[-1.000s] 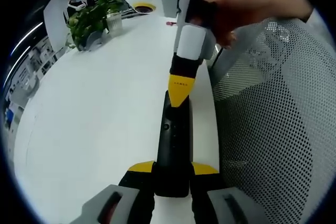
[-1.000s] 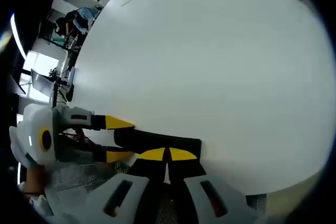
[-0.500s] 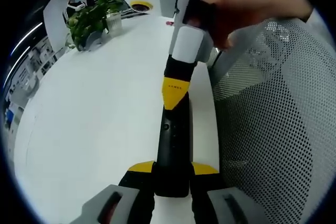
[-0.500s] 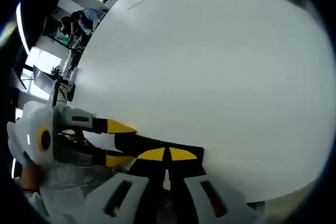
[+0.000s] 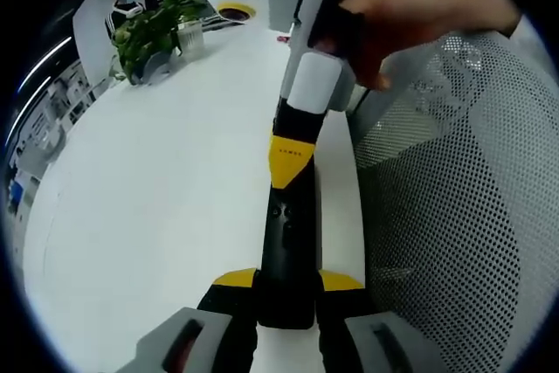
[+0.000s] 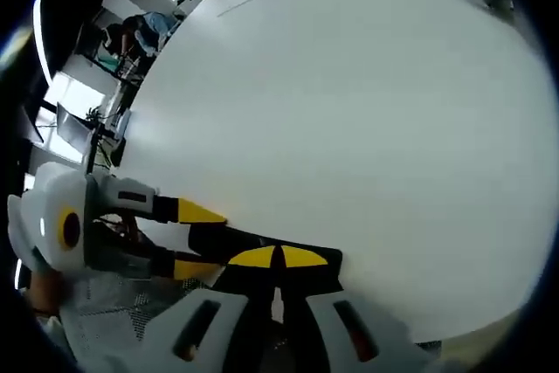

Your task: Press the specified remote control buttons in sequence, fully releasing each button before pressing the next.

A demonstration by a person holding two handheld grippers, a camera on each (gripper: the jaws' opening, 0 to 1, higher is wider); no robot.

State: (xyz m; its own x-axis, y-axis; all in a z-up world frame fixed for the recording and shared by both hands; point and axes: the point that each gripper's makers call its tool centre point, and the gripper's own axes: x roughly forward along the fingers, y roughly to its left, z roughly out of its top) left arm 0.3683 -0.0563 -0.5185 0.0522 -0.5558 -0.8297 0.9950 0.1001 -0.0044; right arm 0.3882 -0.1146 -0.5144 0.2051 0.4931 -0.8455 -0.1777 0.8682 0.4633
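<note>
Black plastic, long and narrow, the remote control lies on the white table, close to the table edge next to the mesh chair. The left gripper is closed on the near end of the remote, one yellow-tipped jaw on each long side, and holds it in place. The right gripper comes from the far end of the remote, held by a hand. In the right gripper view its two yellow tips meet with no gap, so the right gripper is closed on nothing and works as one pointed finger. Its tip stands over the upper part of the remote, just beyond two small round buttons; I cannot tell if it touches the surface.

To do this step well, I think the tip should come straight down on the wanted button only, without sliding. The left gripper should keep the remote from turning. After the press, the tip should lift fully clear before going to the next button. A potted plant stands at the far side of the table, well apart from the remote.
</note>
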